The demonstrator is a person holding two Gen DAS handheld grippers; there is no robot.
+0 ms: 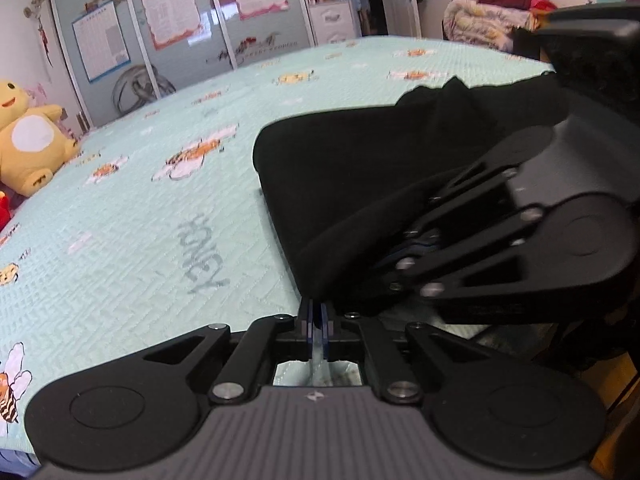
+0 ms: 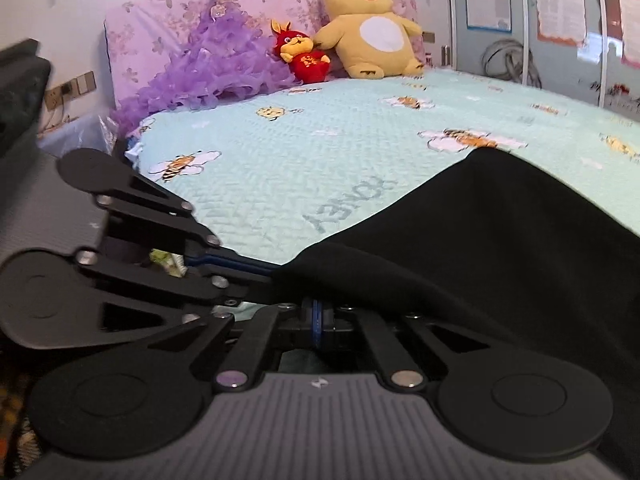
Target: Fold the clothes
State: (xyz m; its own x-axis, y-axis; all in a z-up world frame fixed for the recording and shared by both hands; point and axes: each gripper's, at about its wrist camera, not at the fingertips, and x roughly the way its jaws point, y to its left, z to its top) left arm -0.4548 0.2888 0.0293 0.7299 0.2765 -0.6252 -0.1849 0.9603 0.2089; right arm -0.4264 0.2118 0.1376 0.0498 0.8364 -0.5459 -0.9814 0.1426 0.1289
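Note:
A black garment (image 1: 360,168) lies partly folded on the pale green bee-print bedspread (image 1: 140,240). Its near edge is lifted off the bed. My left gripper (image 1: 317,312) is shut on the near left corner of that edge. My right gripper (image 1: 394,254) comes in from the right, close beside the left one, and is shut on the same edge. In the right wrist view the garment (image 2: 500,232) drapes over the right gripper (image 2: 317,310), hiding its fingertips. In that view, the left gripper (image 2: 270,270) pinches the cloth just to the left.
A yellow plush toy (image 2: 372,28), a red plush (image 2: 304,58) and a purple frilly cushion (image 2: 208,68) sit at the head of the bed. Sliding wardrobe doors (image 1: 180,32) stand beyond the far side. A heap of bedding (image 1: 488,12) lies past the bed's far right end.

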